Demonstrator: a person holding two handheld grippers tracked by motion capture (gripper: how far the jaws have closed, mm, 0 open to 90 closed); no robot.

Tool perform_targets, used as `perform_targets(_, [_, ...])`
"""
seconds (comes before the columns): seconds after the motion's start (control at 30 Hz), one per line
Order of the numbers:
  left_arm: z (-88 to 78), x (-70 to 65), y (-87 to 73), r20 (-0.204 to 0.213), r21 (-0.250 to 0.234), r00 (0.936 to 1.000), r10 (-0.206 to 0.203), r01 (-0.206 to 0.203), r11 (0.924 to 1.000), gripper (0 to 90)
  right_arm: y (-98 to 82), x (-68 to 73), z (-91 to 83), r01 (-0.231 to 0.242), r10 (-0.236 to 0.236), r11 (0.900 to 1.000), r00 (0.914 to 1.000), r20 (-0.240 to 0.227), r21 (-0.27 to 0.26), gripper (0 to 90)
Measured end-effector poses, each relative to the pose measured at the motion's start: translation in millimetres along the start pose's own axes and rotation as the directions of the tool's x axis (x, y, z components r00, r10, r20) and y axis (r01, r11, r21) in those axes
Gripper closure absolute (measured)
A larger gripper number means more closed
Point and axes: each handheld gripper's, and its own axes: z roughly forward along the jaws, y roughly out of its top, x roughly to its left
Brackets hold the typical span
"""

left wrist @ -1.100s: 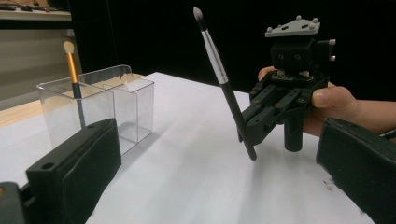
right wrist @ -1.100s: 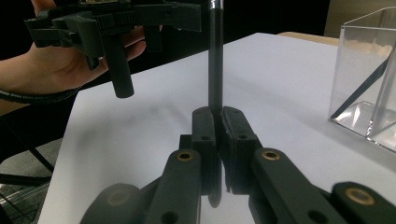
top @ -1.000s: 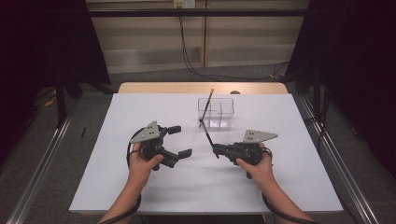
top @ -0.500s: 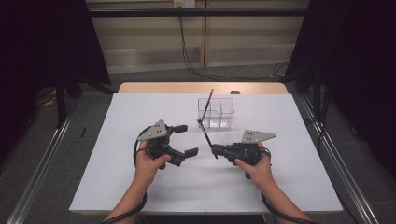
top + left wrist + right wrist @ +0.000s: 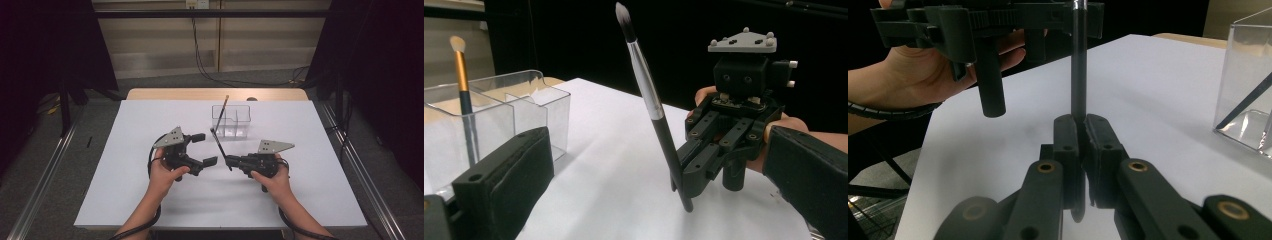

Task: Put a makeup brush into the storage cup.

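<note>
Your right gripper (image 5: 229, 160) pinches the dark brush (image 5: 654, 107) at center frame, tip up. Your left gripper (image 5: 206, 149) is spread beside it. Next, judge a handover or drop into the clear organizer (image 5: 231, 121) above.

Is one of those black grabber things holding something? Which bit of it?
Yes. The right gripper pinches a black makeup brush near the bottom end of its handle, bristles pointing up. The left gripper is open and holds nothing.
</note>
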Motion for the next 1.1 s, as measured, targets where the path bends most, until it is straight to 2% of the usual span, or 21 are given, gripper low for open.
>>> perform_targets(0.1, [1.8,-0.4,0.1,0.002,0.0,0.9999,-0.012,0.012,0.9999,0.0,0.0,0.2,0.3,0.0,0.0,1.0,1.0,0.0,-0.002,84.6])
perform_targets(0.33, [5.4,-1.1,0.2,0.007,0.004,0.9999,-0.01,0.01,0.9999,0.0,0.1,-0.1,0.1,-0.003,0.003,1.0,1.0,0.001,-0.01,84.6])
perform_targets(0.57, [8.6,-2.1,1.7,0.011,-0.008,0.9999,0.003,-0.003,1.0,6.4,0.6,0.3,-0.1,-0.004,0.004,1.0,1.0,-0.002,-0.014,84.6])
perform_targets(0.77, [9.1,-1.5,1.1,0.011,-0.022,0.9999,0.003,-0.003,0.9998,16.3,0.6,0.3,-0.2,-0.005,0.005,1.0,1.0,-0.001,-0.02,84.6])
perform_targets(0.83, [9.3,-0.5,0.1,0.015,-0.015,0.9999,0.002,-0.002,0.9999,23.0,0.7,0.4,-0.2,-0.007,0.007,1.0,1.0,-0.002,-0.021,84.5])
perform_targets(0.9, [9.7,-0.1,-0.8,0.034,-0.026,0.9994,-0.003,0.004,0.9996,26.5,0.9,0.7,-0.1,-0.006,0.006,1.0,1.0,-0.002,-0.022,84.6])
perform_targets(0.97, [10.0,-0.3,-1.2,0.049,-0.027,0.9988,-0.01,0.012,0.9996,34.8,1.0,1.0,0.2,-0.004,0.004,1.0,1.0,-0.004,-0.023,84.6])
perform_targets(1.1, [11.4,-0.5,-2.2,0.054,-0.035,0.9981,-0.03,0.032,0.9989,40.7,0.7,1.7,1.4,0.0,0.0,1.0,1.0,-0.007,-0.02,84.6])
